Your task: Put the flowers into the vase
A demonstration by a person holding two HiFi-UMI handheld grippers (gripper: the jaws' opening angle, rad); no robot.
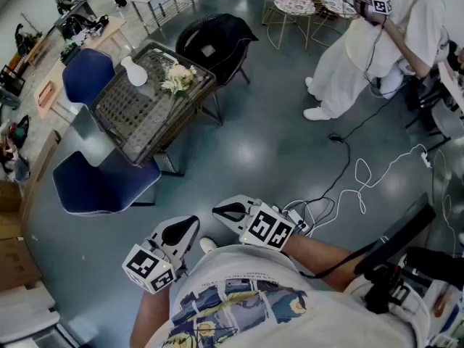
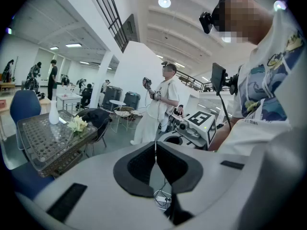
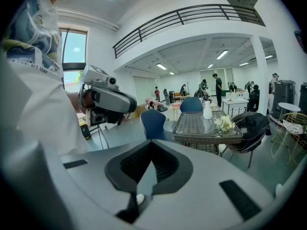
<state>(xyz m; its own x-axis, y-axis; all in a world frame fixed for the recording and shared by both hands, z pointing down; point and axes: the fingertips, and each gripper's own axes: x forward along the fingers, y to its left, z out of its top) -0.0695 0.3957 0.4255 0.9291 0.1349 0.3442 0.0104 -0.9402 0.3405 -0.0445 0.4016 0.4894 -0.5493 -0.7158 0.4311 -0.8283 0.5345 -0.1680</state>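
Observation:
A glass-topped wicker table (image 1: 130,122) stands across the floor at the upper left of the head view. On it are a white vase (image 1: 134,71) and a bunch of pale flowers (image 1: 179,78) lying beside it. Both grippers are held close to my torso, far from the table. My left gripper (image 1: 190,223) is shut with nothing in it, and so is my right gripper (image 1: 221,210). The left gripper view shows the vase (image 2: 53,114) and the flowers (image 2: 77,124) at the far left. In the right gripper view the vase (image 3: 207,111) and the flowers (image 3: 224,123) lie ahead to the right.
Two blue chairs (image 1: 101,183) (image 1: 85,72) flank the table, and a black chair with a dark jacket (image 1: 214,42) stands behind it. A person in white (image 1: 362,49) stands at the upper right. White cables (image 1: 362,183) trail over the grey floor.

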